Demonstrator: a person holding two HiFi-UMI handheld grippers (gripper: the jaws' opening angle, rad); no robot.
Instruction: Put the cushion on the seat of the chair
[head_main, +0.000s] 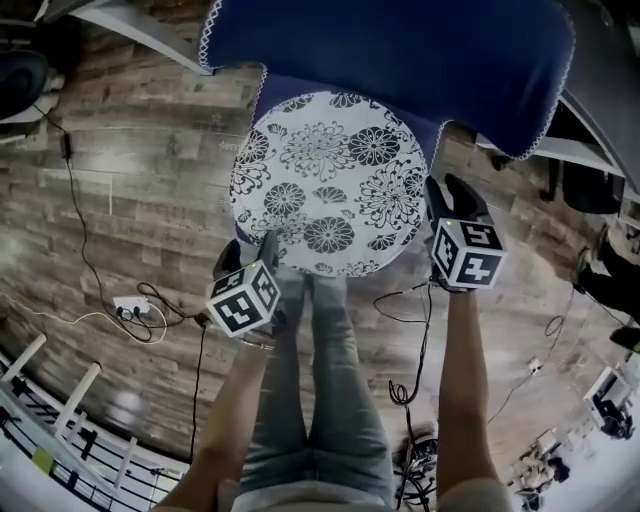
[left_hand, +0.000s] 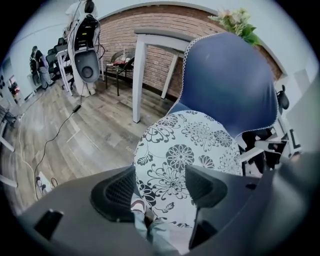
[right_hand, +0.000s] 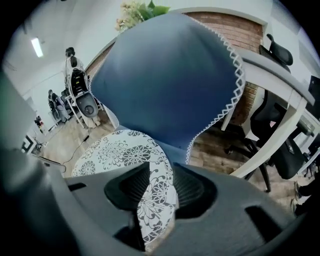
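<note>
The round white cushion with black flowers (head_main: 330, 185) lies over the blue seat (head_main: 438, 138) of the chair (head_main: 400, 50), in front of its white-trimmed backrest. My right gripper (head_main: 442, 195) is at the cushion's right edge; in the right gripper view (right_hand: 157, 187) it is shut on a fold of the cushion (right_hand: 152, 195). My left gripper (head_main: 257, 248) is at the cushion's near left edge. In the left gripper view (left_hand: 160, 187) its jaws stand wide apart, with the cushion (left_hand: 185, 150) showing flat beyond them and the chair back (left_hand: 230, 85) behind it.
The person's legs (head_main: 320, 400) stand right at the seat's front. Cables and a power strip (head_main: 130, 308) lie on the wooden floor at the left. A white table (left_hand: 150, 37) stands behind the chair. A black office chair (right_hand: 280, 140) is at the right.
</note>
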